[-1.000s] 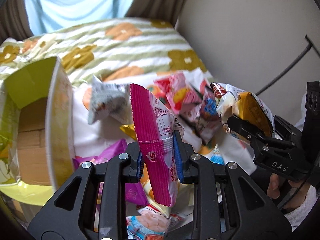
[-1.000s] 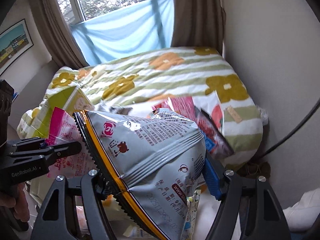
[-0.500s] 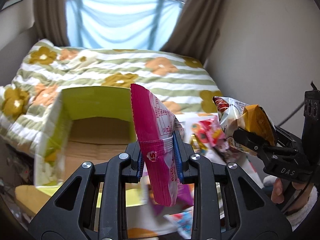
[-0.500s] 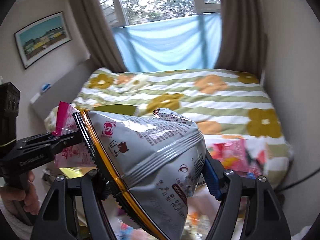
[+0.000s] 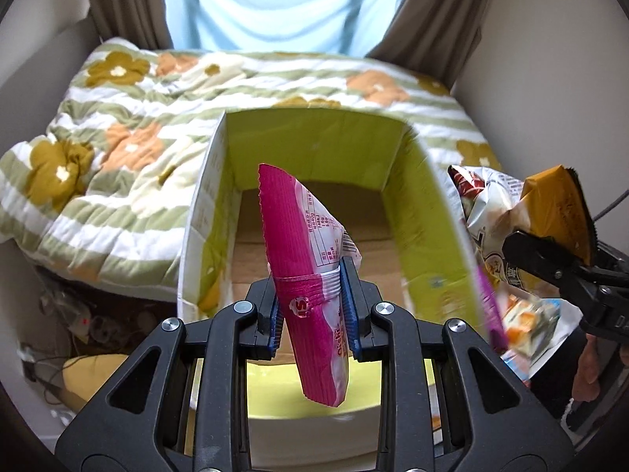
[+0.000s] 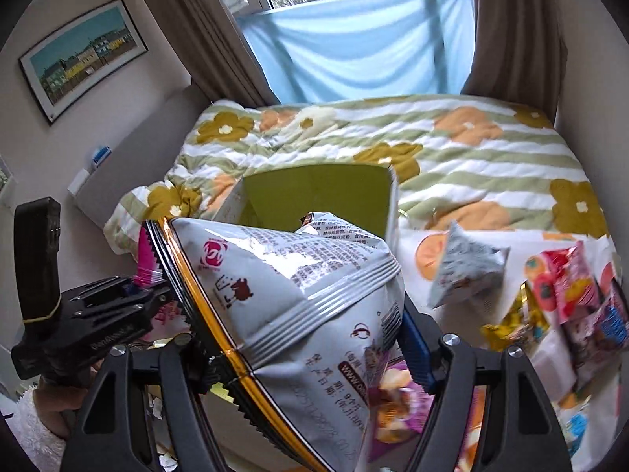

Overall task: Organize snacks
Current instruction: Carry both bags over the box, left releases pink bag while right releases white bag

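Observation:
My left gripper (image 5: 313, 299) is shut on a pink snack packet (image 5: 306, 271) and holds it upright over the open cardboard box (image 5: 424, 204) with lime-green walls, which shows an empty brown floor. My right gripper (image 6: 298, 338) is shut on a large silver and orange chip bag (image 6: 298, 299), right of the box; that bag also shows in the left wrist view (image 5: 523, 212). The box shows in the right wrist view (image 6: 314, 192) behind the bag. The left gripper (image 6: 118, 314) with the pink packet (image 6: 147, 259) is at the left there.
The box sits on a bed with a green-striped floral quilt (image 5: 129, 126). Several loose snack packets (image 6: 566, 295) lie on a white cloth right of the box, with a grey packet (image 6: 464, 271) nearest it. Walls stand close at the right, cables on the floor (image 5: 78, 314) at the left.
Both grippers have swung left from the snack pile to the box, still holding their packets. The box is now straight ahead of the left gripper, its opening in full view.

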`<action>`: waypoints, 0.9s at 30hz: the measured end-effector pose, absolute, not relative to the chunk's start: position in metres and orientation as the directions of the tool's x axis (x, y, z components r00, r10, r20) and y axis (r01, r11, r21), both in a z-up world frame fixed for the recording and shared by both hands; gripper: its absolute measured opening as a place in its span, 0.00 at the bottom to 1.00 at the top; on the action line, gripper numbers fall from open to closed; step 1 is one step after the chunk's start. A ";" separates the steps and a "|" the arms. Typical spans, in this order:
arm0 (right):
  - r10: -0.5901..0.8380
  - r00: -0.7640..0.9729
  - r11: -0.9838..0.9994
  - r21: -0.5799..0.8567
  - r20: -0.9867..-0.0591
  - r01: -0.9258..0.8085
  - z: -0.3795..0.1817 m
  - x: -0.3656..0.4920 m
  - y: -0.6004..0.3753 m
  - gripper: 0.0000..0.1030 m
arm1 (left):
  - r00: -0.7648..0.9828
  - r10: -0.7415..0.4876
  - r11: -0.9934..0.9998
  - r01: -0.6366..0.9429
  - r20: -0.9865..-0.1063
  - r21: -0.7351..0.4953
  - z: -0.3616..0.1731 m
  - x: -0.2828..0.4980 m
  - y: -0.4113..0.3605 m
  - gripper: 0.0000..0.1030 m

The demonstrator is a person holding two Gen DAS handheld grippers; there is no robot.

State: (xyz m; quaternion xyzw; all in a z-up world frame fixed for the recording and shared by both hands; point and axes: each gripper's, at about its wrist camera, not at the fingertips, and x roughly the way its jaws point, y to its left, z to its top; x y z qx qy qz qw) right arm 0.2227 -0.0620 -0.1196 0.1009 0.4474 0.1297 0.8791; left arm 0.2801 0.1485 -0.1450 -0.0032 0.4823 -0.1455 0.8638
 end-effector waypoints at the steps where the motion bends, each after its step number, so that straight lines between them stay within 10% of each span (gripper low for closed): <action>1: 0.310 0.561 0.948 0.292 -0.767 -0.125 -0.124 0.225 -0.056 0.67 | 0.477 -0.258 0.954 0.260 -0.840 -0.145 -0.153 0.285 0.150 0.22; 14: 0.161 0.562 0.987 0.136 -0.811 -0.086 -0.138 0.236 -0.017 0.67 | 0.398 -0.241 0.925 0.371 -0.885 -0.085 -0.193 0.302 0.143 0.24; 16: 0.169 0.565 0.985 0.132 -0.808 -0.107 -0.139 0.241 -0.014 0.67 | 0.386 -0.241 0.923 0.374 -0.891 -0.087 -0.195 0.302 0.140 0.40; 18: 0.174 0.564 0.984 0.131 -0.807 -0.116 -0.141 0.245 -0.014 0.67 | 0.400 -0.221 0.928 0.366 -0.889 -0.066 -0.194 0.299 0.140 0.97; 27: 0.272 0.592 0.956 0.145 -0.759 -0.254 -0.125 0.248 -0.009 0.67 | 0.467 -0.159 0.959 0.282 -0.870 -0.024 -0.171 0.278 0.162 1.00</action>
